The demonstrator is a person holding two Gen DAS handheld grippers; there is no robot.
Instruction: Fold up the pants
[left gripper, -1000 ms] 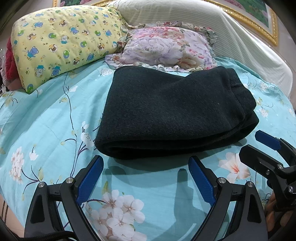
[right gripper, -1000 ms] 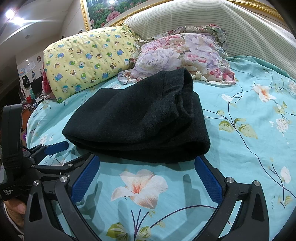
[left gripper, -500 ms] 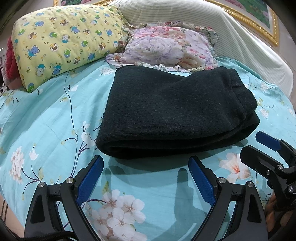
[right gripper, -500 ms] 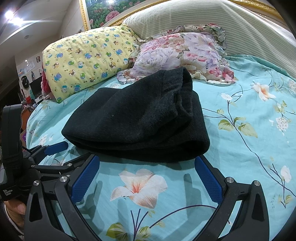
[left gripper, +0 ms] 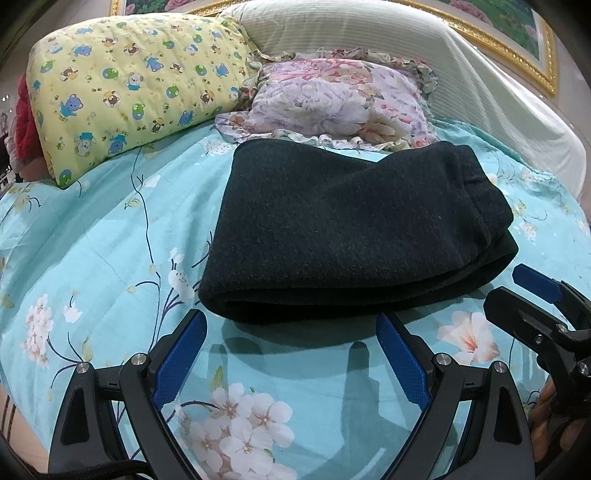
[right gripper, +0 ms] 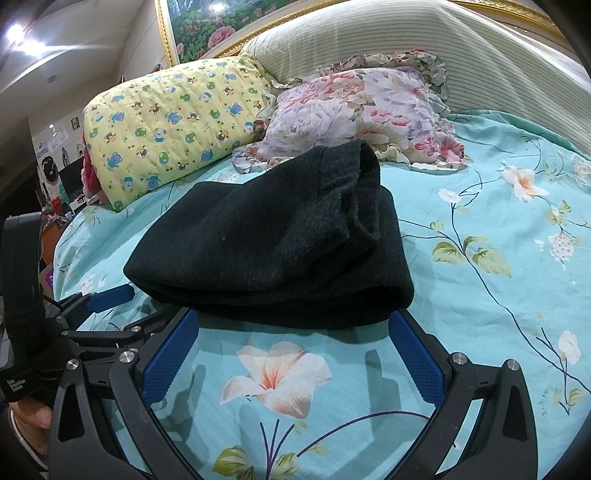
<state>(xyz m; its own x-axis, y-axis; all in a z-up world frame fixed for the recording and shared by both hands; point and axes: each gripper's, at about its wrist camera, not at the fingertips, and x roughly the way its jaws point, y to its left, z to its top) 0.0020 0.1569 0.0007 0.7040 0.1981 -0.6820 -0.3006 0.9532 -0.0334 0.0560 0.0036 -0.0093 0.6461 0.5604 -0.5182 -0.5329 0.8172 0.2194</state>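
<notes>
The black pants (left gripper: 347, 229) lie folded in a thick stack on the turquoise floral bedsheet (left gripper: 103, 236), waistband end toward the right. In the right wrist view the same pants (right gripper: 266, 243) lie just past the fingers. My left gripper (left gripper: 291, 325) is open with nothing between its blue pads, just short of the near fold. My right gripper (right gripper: 293, 325) is also open and empty, its fingertips at the pants' near edge. The right gripper (left gripper: 532, 295) shows at the right edge of the left wrist view, and the left gripper (right gripper: 110, 297) shows at the left of the right wrist view.
A yellow cartoon-print pillow (left gripper: 129, 92) and a floral ruffled pillow (left gripper: 340, 103) lie behind the pants. A striped white headboard cushion (left gripper: 424, 55) and a gold-framed picture (right gripper: 207, 26) stand at the back. Bare sheet spreads to the right (right gripper: 498, 240).
Almost nothing differs: both views drift very slightly relative to the pants. Both grippers stay open and the pants lie still.
</notes>
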